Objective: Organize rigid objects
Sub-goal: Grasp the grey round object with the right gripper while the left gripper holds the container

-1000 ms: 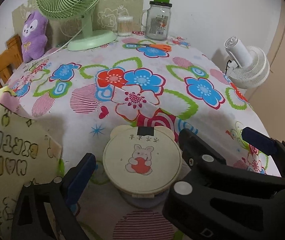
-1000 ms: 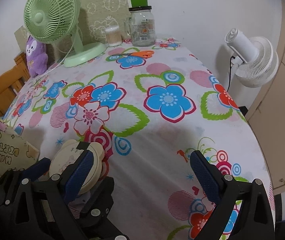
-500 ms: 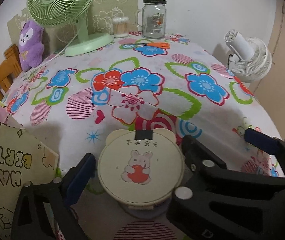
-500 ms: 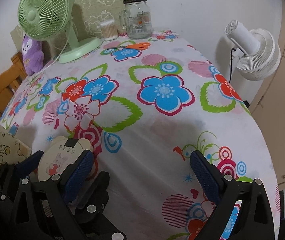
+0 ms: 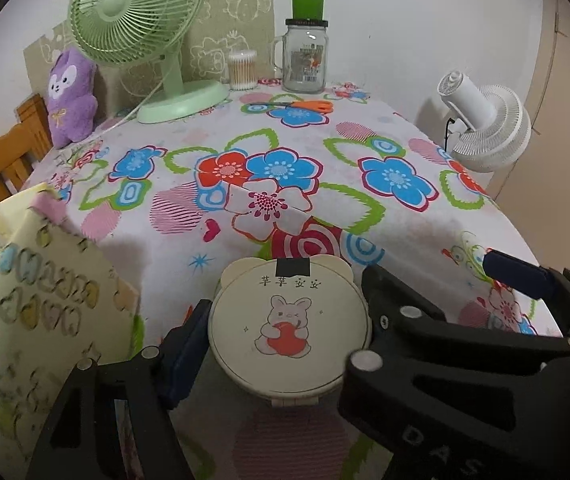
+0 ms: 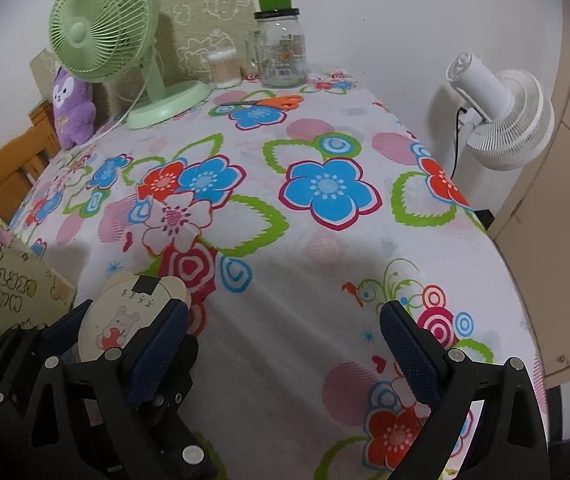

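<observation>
Gripping the bear-eared box (image 5: pixel 288 330) at 6 o'clock on the counter (image 5: pixel 385 216), left hand-held gripper (image 5: pixel 281 332) apparently clamped for lifting; right hand-held gripper (image 6: pixel 283 344) gaped wide, empty.

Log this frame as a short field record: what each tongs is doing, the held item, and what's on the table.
left tongs: shut on the round bunny-lid box, gripping its sides
right tongs: open, nothing between the pads, above the floral tablecloth
far end of table: green desk fan, cotton swab tub, glass jar, orange scissors
left edge: purple plush, birthday gift bag
off table, right: white fan
</observation>
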A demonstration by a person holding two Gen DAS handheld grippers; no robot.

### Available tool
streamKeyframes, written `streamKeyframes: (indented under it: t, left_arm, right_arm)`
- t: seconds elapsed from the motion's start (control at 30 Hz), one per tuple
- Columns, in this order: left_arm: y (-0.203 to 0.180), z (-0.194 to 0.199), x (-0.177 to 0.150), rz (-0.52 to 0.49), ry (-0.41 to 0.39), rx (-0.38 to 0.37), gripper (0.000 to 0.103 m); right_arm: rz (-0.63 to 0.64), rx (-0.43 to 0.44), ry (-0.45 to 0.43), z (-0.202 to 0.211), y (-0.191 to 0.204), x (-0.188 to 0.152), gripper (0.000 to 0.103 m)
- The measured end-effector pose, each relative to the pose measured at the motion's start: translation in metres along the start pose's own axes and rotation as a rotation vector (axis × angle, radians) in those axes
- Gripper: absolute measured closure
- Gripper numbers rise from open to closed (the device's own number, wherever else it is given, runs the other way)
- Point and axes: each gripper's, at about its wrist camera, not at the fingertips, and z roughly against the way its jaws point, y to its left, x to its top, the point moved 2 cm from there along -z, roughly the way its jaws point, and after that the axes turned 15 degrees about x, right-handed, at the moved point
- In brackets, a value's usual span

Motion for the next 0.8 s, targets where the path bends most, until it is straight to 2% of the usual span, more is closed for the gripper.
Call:
streamKeyframes:
  t: [0.2,0.47,0.8]
  left_arm:
    - [0.006,0.015,-0.018,0.006,-0.002,0.000,0.027]
    - [0.011,0.028,-0.042,0.007,-0.002,0.010,0.027]
    - [0.009,0.033,-0.052,-0.015,-0.009,0.010,0.026]
  right_arm:
    - [0.066,-0.025,0.015,0.008,0.012,-0.009,0.005]
    - [0.110,-0.011,0.026,0.012,0.024,-0.024,0.005]
    - [0.137,-0.004,0.037,0.012,0.028,-0.033,0.009]
